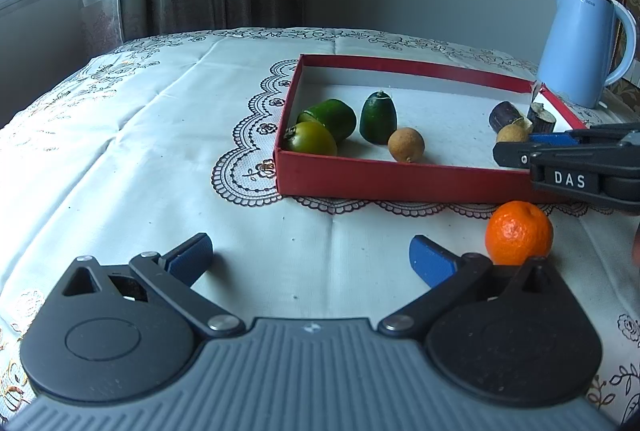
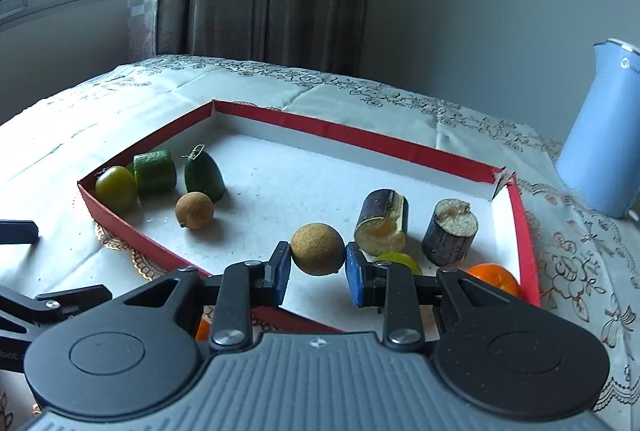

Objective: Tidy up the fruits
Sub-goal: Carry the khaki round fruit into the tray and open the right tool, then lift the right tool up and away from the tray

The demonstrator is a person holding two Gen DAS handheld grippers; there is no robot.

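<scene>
where the right tongs [image 2: 318, 265] clamp, a longan [image 2: 318, 249] sits between.

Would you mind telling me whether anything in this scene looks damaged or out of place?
Yes: the red box has a torn far right corner, where its walls split apart. An orange also sits outside the box on the tablecloth, while the other fruit lies inside.

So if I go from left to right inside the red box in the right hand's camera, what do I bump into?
Green tomato → cut green chunk → dark green pointed piece → brown longan → longan held in the fingers → split cane piece → cane stump.
</scene>
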